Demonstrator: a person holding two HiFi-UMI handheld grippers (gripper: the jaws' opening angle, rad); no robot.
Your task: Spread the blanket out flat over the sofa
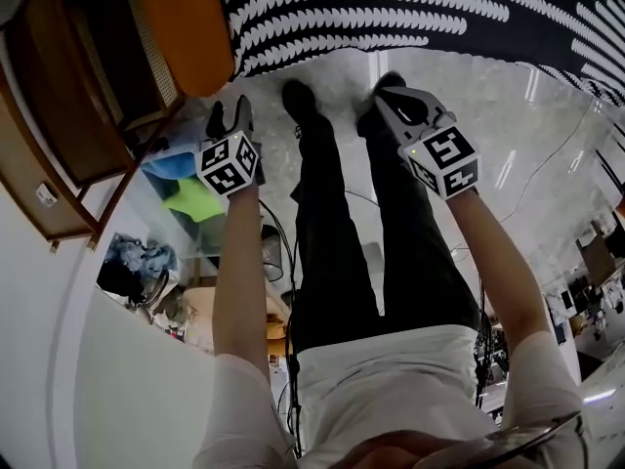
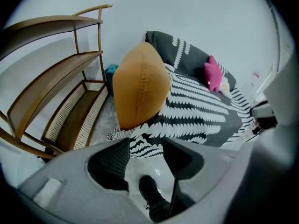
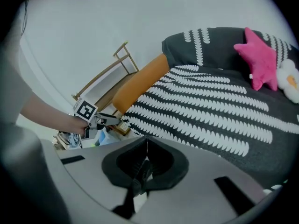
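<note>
The black blanket with white leaf stripes lies over the sofa seat and backrest, and its front edge hangs toward the floor. My left gripper hovers in front of that edge, near the orange cushion. Its jaws stand open and empty, with only the floor and a black shoe showing between them. My right gripper is held over the floor by the person's legs, apart from the blanket. Its jaws are shut, with nothing visible between them. My left gripper also shows in the right gripper view.
An orange cushion leans at the sofa's left end. A curved wooden shelf stands left of it against the wall. A pink star pillow and a white flower pillow rest on the blanket. The person's legs stand on the glossy floor.
</note>
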